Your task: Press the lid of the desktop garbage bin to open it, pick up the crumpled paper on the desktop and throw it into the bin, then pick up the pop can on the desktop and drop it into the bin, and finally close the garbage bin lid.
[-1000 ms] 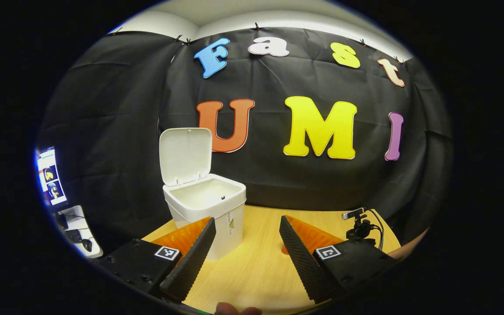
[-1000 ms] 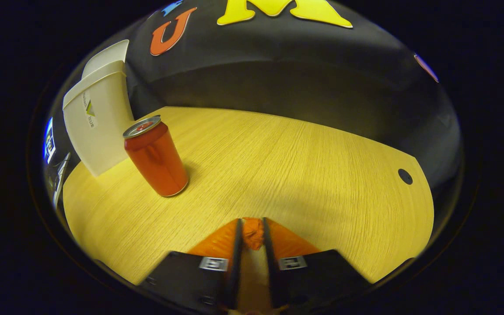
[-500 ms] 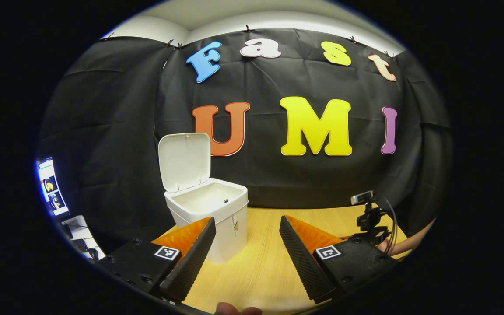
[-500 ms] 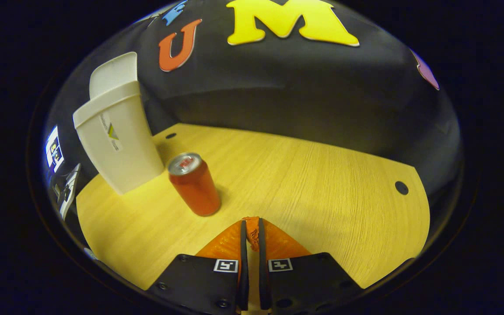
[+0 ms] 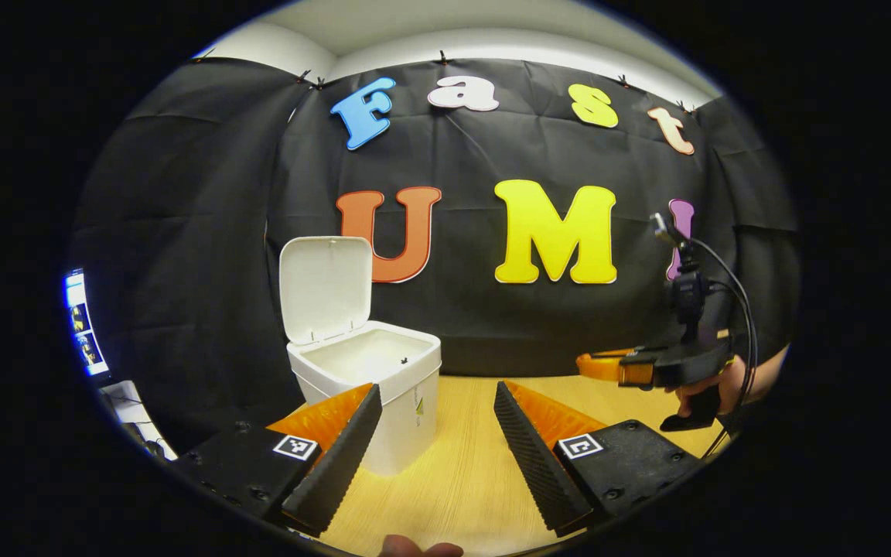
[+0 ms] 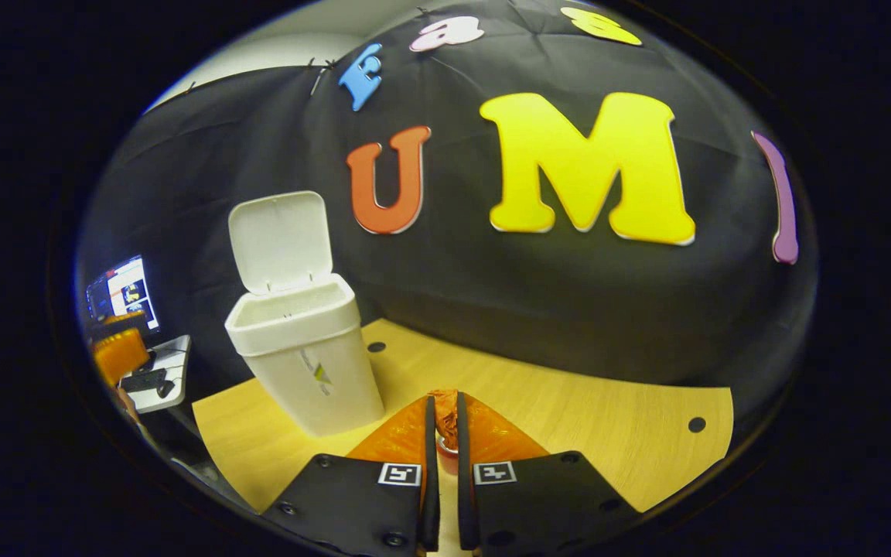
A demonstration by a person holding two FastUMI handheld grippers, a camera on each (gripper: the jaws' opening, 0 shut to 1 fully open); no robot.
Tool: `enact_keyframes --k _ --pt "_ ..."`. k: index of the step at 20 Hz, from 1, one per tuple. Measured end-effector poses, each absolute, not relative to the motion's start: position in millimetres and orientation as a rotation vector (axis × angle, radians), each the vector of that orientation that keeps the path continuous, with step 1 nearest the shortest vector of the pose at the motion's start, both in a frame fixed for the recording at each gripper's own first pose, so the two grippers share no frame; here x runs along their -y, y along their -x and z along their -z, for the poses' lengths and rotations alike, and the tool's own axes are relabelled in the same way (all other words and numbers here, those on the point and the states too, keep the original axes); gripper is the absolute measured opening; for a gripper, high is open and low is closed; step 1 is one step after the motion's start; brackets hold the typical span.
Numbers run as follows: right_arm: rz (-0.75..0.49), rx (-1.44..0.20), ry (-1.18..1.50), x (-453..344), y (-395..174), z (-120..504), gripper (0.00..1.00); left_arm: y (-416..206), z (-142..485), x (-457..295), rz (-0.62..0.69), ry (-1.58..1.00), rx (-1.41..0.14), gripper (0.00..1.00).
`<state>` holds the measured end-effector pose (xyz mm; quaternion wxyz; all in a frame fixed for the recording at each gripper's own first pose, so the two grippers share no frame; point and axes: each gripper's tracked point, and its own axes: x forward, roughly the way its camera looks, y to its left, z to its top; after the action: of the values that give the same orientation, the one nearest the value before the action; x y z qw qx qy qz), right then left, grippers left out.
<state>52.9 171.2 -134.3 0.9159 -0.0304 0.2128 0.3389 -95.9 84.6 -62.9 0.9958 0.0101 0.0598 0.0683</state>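
The white bin [image 5: 372, 371] stands on the wooden table [image 5: 461, 472] with its lid [image 5: 326, 286] swung upright, and its inside looks white. My left gripper [image 5: 436, 391] is open just in front of it, the left finger overlapping the bin's front wall. A hand holds my right gripper [image 5: 591, 363] in the air at the right. In the right gripper view, the bin [image 6: 302, 371] is left of centre with its lid [image 6: 279, 240] up. The right gripper [image 6: 445, 398] is shut, and a red sliver [image 6: 449, 458] shows in the slit between its fingers.
A lit monitor [image 5: 80, 325] and a side desk with a keyboard [image 6: 153, 375] sit beyond the table's left edge. The tabletop [image 6: 585, 418] has small round holes [image 6: 695, 424]. A cable hangs from the camera on the right gripper [image 5: 739, 309].
The right gripper rose and tilted up, so the red can dropped behind its fingers. In the left gripper view it climbed at the right. The left gripper barely moved.
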Motion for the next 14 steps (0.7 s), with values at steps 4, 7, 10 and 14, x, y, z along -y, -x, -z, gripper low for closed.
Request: enact_keyframes --k 4,7,10,14 --pt "-0.773 -0.367 0.049 -234 -53 96 0.10 101 54 -112 -0.174 -0.006 -0.100 0.97" --pt "-0.831 -0.360 0.036 -291 -51 92 0.10 112 46 -140 -0.232 -0.013 -0.086 0.97" --pt "-0.898 -0.367 0.053 -350 -48 99 0.10 125 43 -171 -0.301 -0.009 -0.083 0.97" --pt "-0.956 -0.424 0.091 -411 -45 125 0.10 144 45 -201 -0.385 0.011 -0.088 0.97"
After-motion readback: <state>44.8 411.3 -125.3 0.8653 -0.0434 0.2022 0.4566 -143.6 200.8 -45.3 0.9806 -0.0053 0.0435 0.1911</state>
